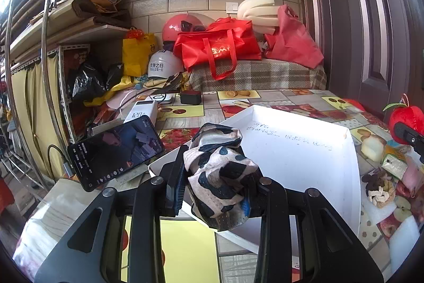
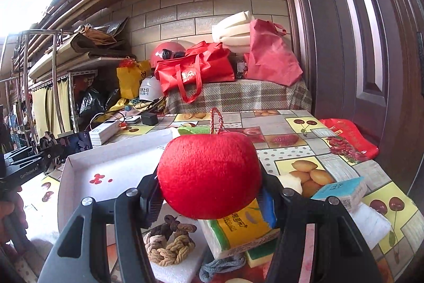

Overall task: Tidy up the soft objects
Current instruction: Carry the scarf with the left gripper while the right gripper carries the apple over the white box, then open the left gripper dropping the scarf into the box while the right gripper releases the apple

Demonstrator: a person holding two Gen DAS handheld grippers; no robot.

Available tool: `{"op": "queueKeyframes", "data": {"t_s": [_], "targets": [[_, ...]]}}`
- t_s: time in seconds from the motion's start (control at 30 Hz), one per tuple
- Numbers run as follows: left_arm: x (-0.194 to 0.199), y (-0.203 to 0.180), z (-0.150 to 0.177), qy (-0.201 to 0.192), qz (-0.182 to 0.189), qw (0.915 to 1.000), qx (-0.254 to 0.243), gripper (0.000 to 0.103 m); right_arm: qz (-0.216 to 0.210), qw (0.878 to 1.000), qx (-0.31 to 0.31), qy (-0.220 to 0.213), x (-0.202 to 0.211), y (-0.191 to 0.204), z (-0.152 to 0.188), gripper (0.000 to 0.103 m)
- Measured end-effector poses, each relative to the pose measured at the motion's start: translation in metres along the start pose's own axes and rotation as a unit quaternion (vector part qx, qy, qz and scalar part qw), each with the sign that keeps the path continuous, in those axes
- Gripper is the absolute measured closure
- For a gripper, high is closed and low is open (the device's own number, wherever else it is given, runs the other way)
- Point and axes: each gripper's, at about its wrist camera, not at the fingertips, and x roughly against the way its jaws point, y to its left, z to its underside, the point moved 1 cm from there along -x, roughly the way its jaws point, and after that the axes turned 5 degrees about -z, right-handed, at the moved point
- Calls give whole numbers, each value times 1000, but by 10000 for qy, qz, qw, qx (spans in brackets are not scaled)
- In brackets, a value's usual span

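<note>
1. The left gripper (image 1: 216, 192) clamps a crumpled cream cloth with black patches (image 1: 220, 166) above the near corner of the shallow white cardboard tray (image 1: 304, 155), whose floor bears faint, unreadable handwriting.
2. The right gripper (image 2: 212, 199), seen in its own view, squeezes a red plush apple with a braided loop (image 2: 210, 174) beside that tray.
3. "GenRobot.AI" is printed on the left gripper's body.
4. A white power bank (image 1: 140, 110) reads "120".
5. Knotted brown and tan hair ties (image 2: 169, 243) and a yellow-green tissue pack (image 2: 238, 227) lie below the apple on the fruit-print tablecloth (image 2: 304, 150).

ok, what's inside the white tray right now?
White tray: only handwriting on its bare floor, no objects. The patterned cloth in the left tongs covers the near-left corner, so that part is unseen.
</note>
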Motion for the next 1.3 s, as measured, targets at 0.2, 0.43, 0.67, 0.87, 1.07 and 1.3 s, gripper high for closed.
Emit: {"op": "queueKeyframes", "data": {"t_s": [0.2, 0.43, 0.67, 0.87, 1.07, 1.3], "targets": [[-13, 0, -6, 13, 56, 10000, 23, 71, -189, 9998, 63, 21, -19, 17, -4, 43], [-26, -5, -13, -75, 113, 9999, 26, 71, -505, 9987, 105, 58, -36, 42, -6, 43], [-41, -8, -19, 18, 239, 9997, 29, 71, -862, 9959, 257, 136, -42, 68, -7, 43], [-60, -12, -21, 396, 565, 9976, -21, 71, -783, 9966, 35, 242, -54, 67, -8, 43], [-70, -14, -20, 672, 762, 9948, -37, 71, -691, 9962, -160, 507, -70, 63, -8, 43], [-75, -22, -20, 796, 945, 9922, -186, 71, -587, 9948, -257, 793, -84, 67, -7, 42]]}}
